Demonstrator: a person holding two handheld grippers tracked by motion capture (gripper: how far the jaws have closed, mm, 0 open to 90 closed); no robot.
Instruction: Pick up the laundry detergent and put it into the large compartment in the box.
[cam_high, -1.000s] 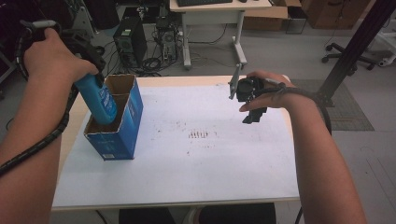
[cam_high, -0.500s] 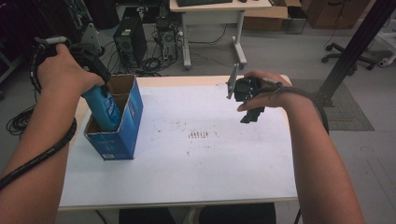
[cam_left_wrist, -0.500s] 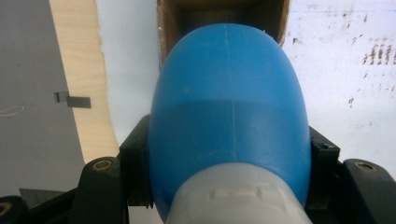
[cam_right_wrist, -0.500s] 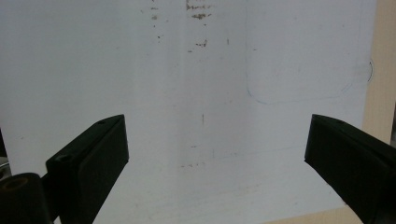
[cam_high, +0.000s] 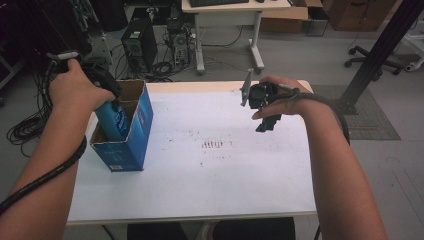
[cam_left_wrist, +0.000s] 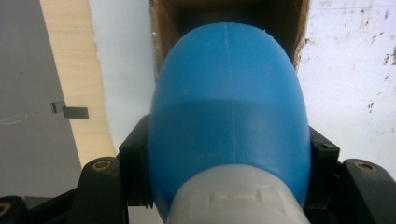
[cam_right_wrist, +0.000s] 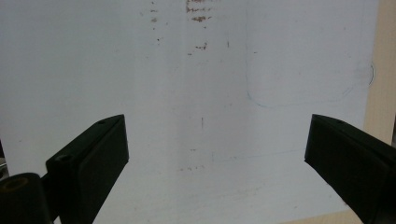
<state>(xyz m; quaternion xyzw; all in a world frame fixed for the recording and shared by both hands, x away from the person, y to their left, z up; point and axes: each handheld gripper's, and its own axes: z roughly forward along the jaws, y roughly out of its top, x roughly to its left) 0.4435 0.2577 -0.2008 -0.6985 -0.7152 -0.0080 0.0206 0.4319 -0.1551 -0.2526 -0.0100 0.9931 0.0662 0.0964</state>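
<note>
Bottle (cam_left_wrist: 229, 116) sits clamped in your left claw (cam_high: 107, 97), partly inside the blue box (cam_high: 131, 137) at desk's (cam_high: 225, 190) 9 o'clock, right claw (cam_right_wrist: 215, 154) wide and idle, so a tilted push could tip that box.

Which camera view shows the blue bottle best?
The left gripper view: the blue bottle is close and sharp there, clamped between the left tongs and pointing into the open box. The high view shows the bottle smaller, partly behind the left hand. The right gripper view looks at the white table.
</note>
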